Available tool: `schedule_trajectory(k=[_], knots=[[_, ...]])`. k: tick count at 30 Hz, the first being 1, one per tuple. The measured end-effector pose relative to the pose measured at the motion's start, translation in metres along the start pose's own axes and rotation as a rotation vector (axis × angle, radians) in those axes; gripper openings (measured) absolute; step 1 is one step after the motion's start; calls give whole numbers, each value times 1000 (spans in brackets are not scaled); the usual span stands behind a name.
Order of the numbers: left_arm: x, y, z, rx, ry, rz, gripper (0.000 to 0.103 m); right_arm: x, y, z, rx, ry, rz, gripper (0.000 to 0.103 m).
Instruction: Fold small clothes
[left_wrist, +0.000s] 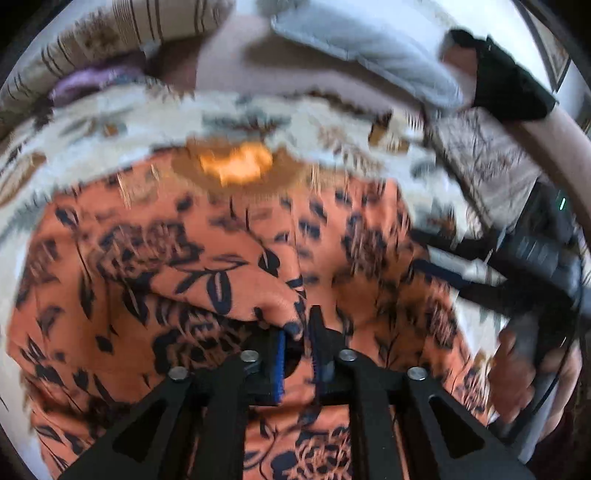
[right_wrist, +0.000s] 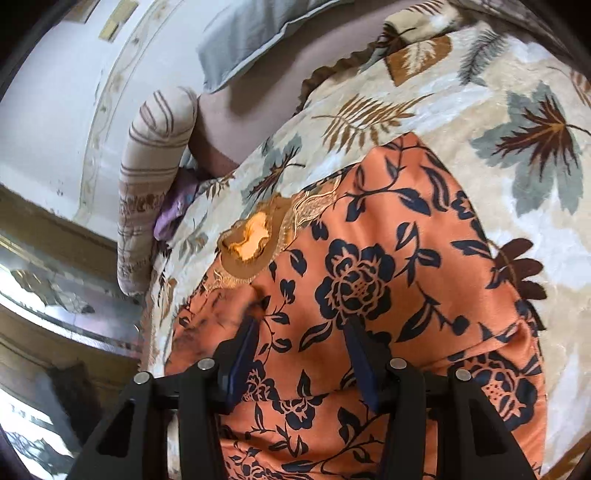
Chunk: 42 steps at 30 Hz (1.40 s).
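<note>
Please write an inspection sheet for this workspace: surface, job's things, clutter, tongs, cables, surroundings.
Surface: leaf-print blanket over a bed.
Job's things: orange floral garment spread on the blanket, neckline away from the person.
Clutter: purple cloth beside striped pillow; grey pillow.
Tongs: left tongs shut on a garment fold; right tongs open over the garment.
Cables: nothing seen clearly.
Surroundings: white wall.
</note>
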<state>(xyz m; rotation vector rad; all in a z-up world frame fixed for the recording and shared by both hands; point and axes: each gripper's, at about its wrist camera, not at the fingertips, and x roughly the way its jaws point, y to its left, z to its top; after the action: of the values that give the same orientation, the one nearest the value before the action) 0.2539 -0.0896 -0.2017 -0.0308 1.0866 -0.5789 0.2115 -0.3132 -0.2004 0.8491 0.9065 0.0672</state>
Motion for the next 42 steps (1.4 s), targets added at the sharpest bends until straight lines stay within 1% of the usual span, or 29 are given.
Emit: schedule_trajectory(k=[2, 3, 4, 5, 6, 7, 9, 11, 12, 14, 17, 18, 20, 23, 24, 25, 27, 30, 32, 34, 36, 38, 39, 40, 41, 42], knots=[[-5, 7, -9, -10, 19, -13, 23, -2, 0, 1, 3, 0, 0, 59], [-12, 12, -11, -20, 19, -26, 31, -3, -1, 1, 3, 2, 1, 59], [-22, 17, -13, -26, 6, -41, 45, -3, 0, 1, 4, 2, 2, 59], [-33, 22, -13, -35, -16, -48, 53, -2, 0, 1, 5, 2, 3, 59], [-45, 29, -12, -51, -40, -56, 70, -2, 0, 0, 5, 3, 2, 59], [-56, 37, -10, -77, -59, -74, 76, -1, 1, 0, 4, 6, 3, 59], [-69, 54, -4, -138, -70, -109, 76, 1, 2, -3, 3, 8, 2, 59], [-77, 75, 3, -243, -86, -133, 76, 2, 2, -4, 0, 11, -1, 59], [-75, 84, 5, -295, -84, -141, 76, 2, 3, -5, -1, 12, -2, 59], [-65, 94, 10, -366, -64, -165, 76, 3, 3, -6, -5, 13, -3, 59], [-40, 102, 13, -460, -46, -174, 72, 2, 3, -7, -18, 13, -8, 59], [-34, 102, 14, -474, -37, -181, 69, 2, 3, -7, -22, 12, -10, 59], [-15, 100, 15, -510, 0, -171, 63, -1, 2, -7, -27, 7, -11, 59], [2, 97, 16, -550, 21, -155, 47, -8, -2, -6, -26, -5, -12, 59], [6, 96, 17, -553, 23, -129, 29, -11, -4, -5, -25, -10, -13, 59], [7, 94, 17, -557, 10, -100, 8, -14, -7, -4, -23, -16, -14, 59], [3, 88, 20, -540, -27, -63, 7, -20, -13, -2, -16, -26, -16, 59], [-8, 57, 30, -419, -95, -29, 7, -31, -25, 2, 3, -46, -23, 59], [-13, 21, 40, -304, -115, -64, 7, -39, -37, 5, 31, -63, -25, 59], [-12, -12, 47, -213, -107, -100, 7, -45, -46, 7, 55, -75, -27, 59], [-9, -53, 48, -95, -78, -153, 7, -48, -51, 9, 71, -83, -25, 59], [-5, -79, 45, -14, -36, -200, 9, -54, -56, 11, 84, -94, -25, 59], [-3, -90, 43, 22, -4, -226, 17, -56, -58, 12, 90, -98, -23, 59], [-2, -95, 40, 40, 18, -249, 29, -58, -60, 14, 101, -101, -21, 59], [-4, -95, 37, 45, 19, -258, 36, -59, -61, 14, 111, -105, -14, 59], [-8, -93, 36, 42, 8, -249, 48, -60, -61, 14, 122, -108, -8, 62]])
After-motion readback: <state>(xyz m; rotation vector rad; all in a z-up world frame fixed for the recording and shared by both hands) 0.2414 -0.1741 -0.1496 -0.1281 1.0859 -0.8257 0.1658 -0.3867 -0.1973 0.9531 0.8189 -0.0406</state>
